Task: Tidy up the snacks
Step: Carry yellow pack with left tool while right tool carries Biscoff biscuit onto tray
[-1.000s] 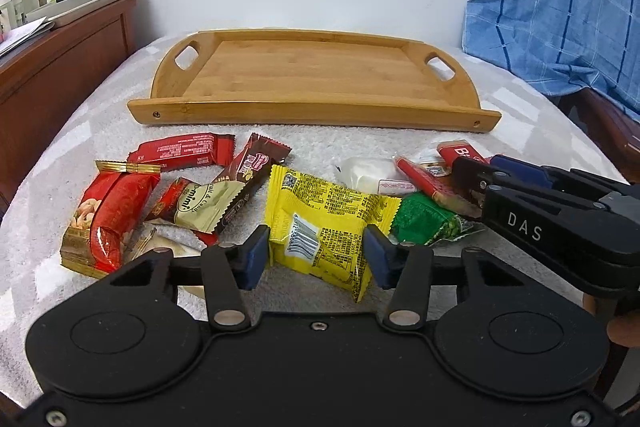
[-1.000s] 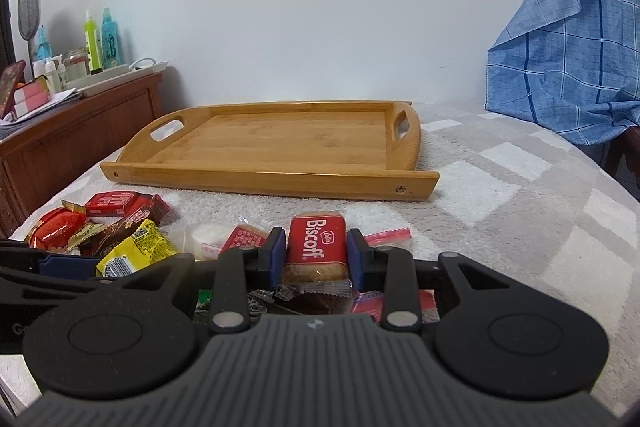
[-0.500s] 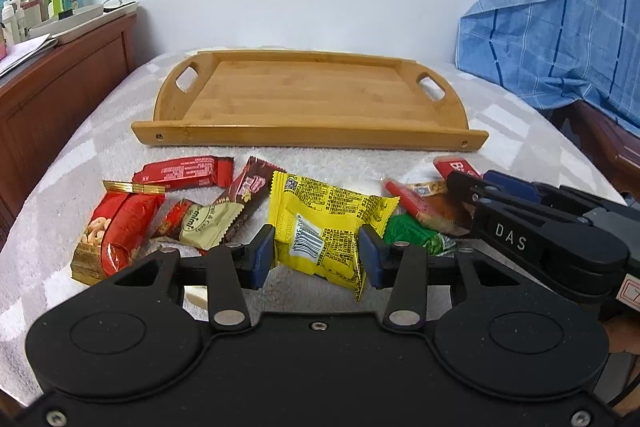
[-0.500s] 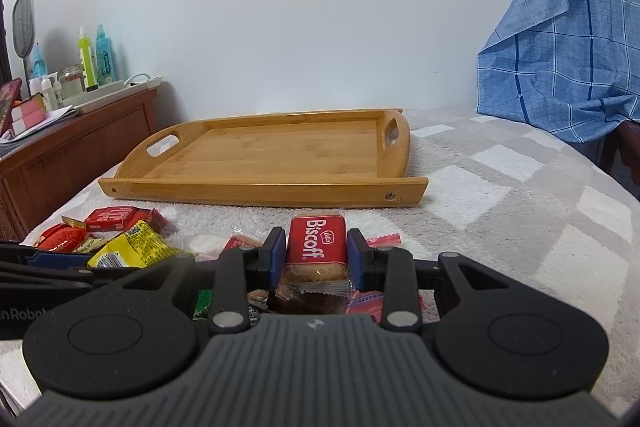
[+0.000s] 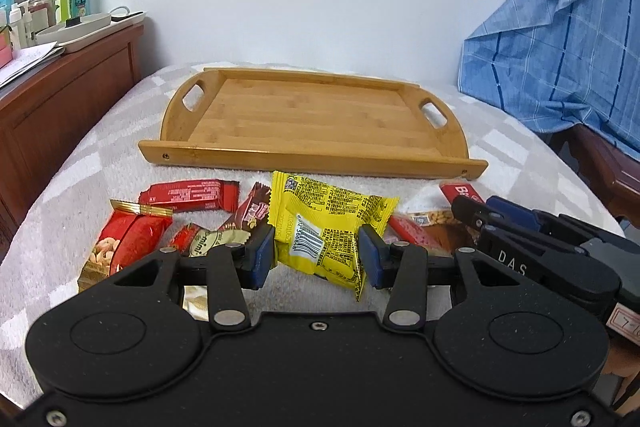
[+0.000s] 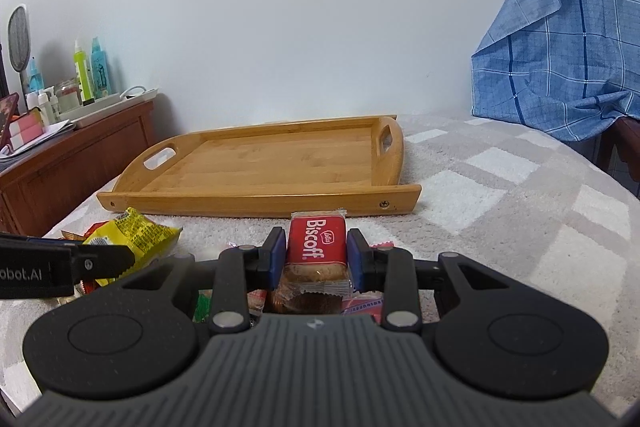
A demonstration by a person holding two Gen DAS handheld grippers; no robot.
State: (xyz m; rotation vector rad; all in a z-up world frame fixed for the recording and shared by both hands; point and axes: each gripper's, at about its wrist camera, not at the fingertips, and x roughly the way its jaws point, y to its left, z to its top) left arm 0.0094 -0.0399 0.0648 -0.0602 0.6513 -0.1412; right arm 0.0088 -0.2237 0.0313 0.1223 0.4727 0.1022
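My left gripper (image 5: 317, 259) is shut on a yellow snack packet (image 5: 320, 223), whose lower corner hangs below the blue pads. In the right wrist view this yellow packet (image 6: 132, 235) shows at the left, held clear of the blanket. My right gripper (image 6: 316, 257) is shut on a red Biscoff biscuit pack (image 6: 317, 243) that stands upright between its pads. A bare wooden tray (image 5: 312, 157) lies beyond both grippers. Loose on the blanket lie a red bar (image 5: 188, 195), a red peanut bag (image 5: 128, 243), a brown bar (image 5: 252, 211) and a small gold packet (image 5: 208, 243).
A grey-and-white checked blanket (image 6: 500, 207) covers the surface. A wooden cabinet (image 5: 60, 107) with bottles and a white dish stands at the left. A blue checked cloth (image 5: 560, 47) hangs over furniture at the right. More small wrappers (image 5: 412, 231) lie under the right gripper.
My left gripper's pads have closed in on the yellow packet and raised it off the blanket. The right gripper keeps its hold on the Biscoff pack.
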